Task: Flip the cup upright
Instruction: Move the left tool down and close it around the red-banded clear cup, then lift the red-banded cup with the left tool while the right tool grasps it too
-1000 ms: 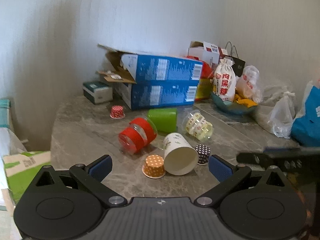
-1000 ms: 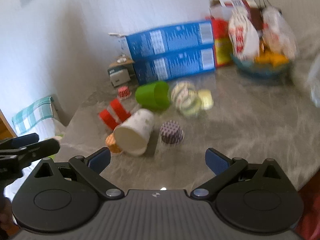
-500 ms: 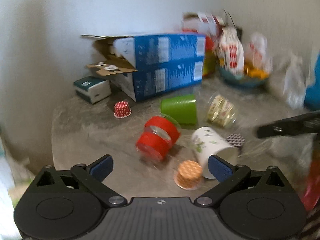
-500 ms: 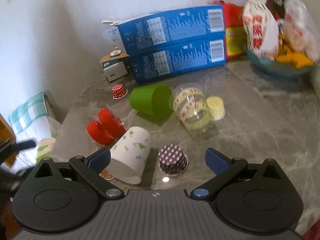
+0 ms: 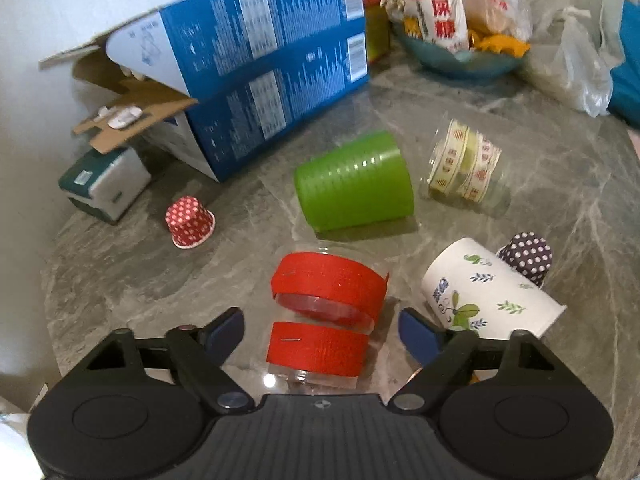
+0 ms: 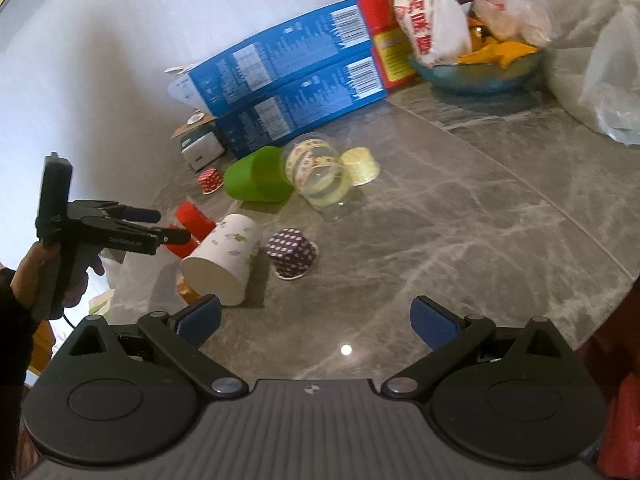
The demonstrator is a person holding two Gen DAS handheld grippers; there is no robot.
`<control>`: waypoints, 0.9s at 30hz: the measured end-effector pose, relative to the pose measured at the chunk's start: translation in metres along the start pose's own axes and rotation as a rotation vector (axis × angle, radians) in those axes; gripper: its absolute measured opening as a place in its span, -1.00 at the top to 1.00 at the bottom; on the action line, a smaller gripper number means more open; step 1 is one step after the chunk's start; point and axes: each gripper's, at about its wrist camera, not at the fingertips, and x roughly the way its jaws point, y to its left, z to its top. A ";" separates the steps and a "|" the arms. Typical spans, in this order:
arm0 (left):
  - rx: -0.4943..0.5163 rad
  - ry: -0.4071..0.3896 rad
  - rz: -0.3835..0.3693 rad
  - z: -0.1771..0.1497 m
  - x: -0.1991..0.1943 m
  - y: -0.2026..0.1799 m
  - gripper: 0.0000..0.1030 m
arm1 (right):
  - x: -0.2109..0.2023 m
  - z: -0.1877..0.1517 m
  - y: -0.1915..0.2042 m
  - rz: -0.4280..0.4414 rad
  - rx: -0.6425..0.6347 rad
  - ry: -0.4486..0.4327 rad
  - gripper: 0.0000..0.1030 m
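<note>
A clear cup with two red bands lies on its side on the grey marble table. My left gripper is open, its blue pads on either side of this cup, not touching it. In the right wrist view the left gripper hovers over the same red cup. A white floral paper cup, a green cup and a clear cup with patterned bands also lie on their sides. My right gripper is open and empty above bare table.
Small upside-down cupcake liners stand around: red dotted, purple dotted, pale yellow, orange. Two stacked blue boxes, a small green-white box, a bowl with snack bags and plastic bags line the back.
My left gripper has moved forward and down so the red-banded cup now lies between its open pads. My right gripper has pulled back and to the right, away from the cups.
</note>
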 end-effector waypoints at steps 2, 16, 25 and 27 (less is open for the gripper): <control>-0.006 0.019 -0.014 0.002 0.005 0.001 -0.64 | -0.004 0.000 -0.005 0.006 0.012 -0.012 -0.98; 0.008 0.057 0.085 -0.005 0.012 -0.006 -0.15 | -0.013 -0.022 -0.021 0.042 0.091 -0.030 -0.98; -0.114 -0.097 0.064 -0.043 -0.073 -0.021 -0.14 | -0.018 -0.036 -0.018 0.118 0.148 -0.035 -0.98; -0.140 -0.108 0.045 -0.055 -0.093 -0.038 -0.14 | -0.016 -0.037 -0.011 0.145 0.146 -0.026 -0.98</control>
